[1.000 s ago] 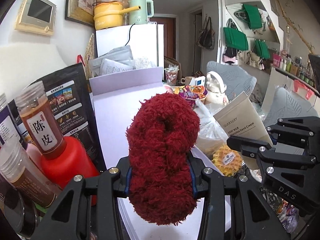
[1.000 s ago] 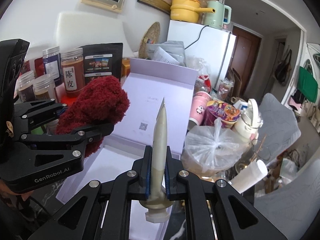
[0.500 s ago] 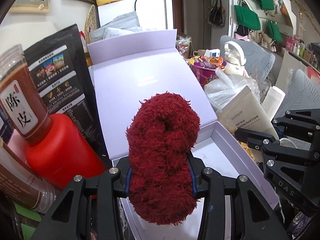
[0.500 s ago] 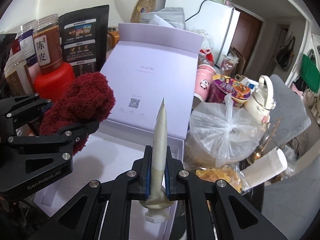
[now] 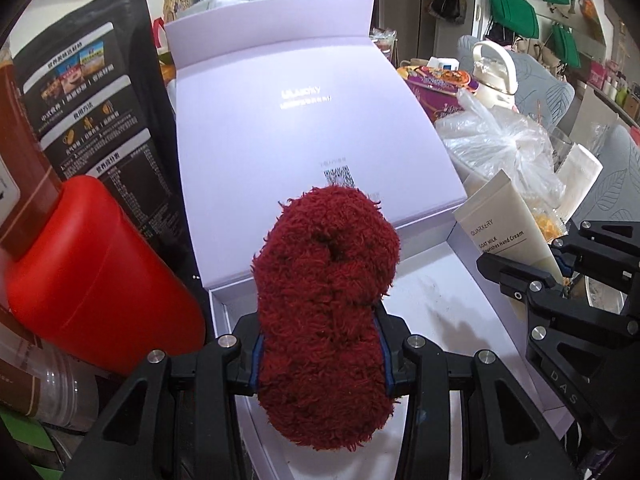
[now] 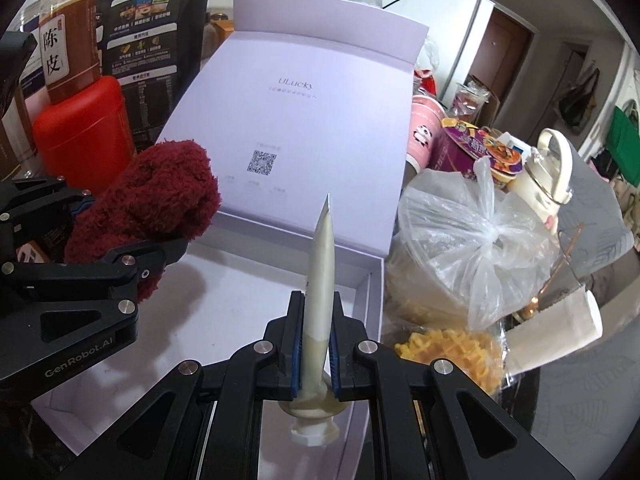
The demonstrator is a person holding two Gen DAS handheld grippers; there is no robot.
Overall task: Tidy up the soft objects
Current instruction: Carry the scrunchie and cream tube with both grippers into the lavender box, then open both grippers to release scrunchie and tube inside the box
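Left gripper (image 5: 320,354) is clamped on a fuzzy dark-red sock roll (image 5: 326,312), pads pressing its sides; the roll stands up between the jaws, over the near-left part of the open lavender gift box (image 5: 460,320). Right gripper (image 6: 316,354) is clamped on a cream hand-cream tube (image 6: 320,276), cap end toward the camera, flat crimped end pointing up and away, above the box's white interior near its right wall. Box lid (image 6: 304,120) stands raised behind both items. Red canister (image 6: 80,136) and black printed pouch (image 5: 92,120) sit left of the box; knotted clear plastic bag (image 6: 472,240) sits to its right.
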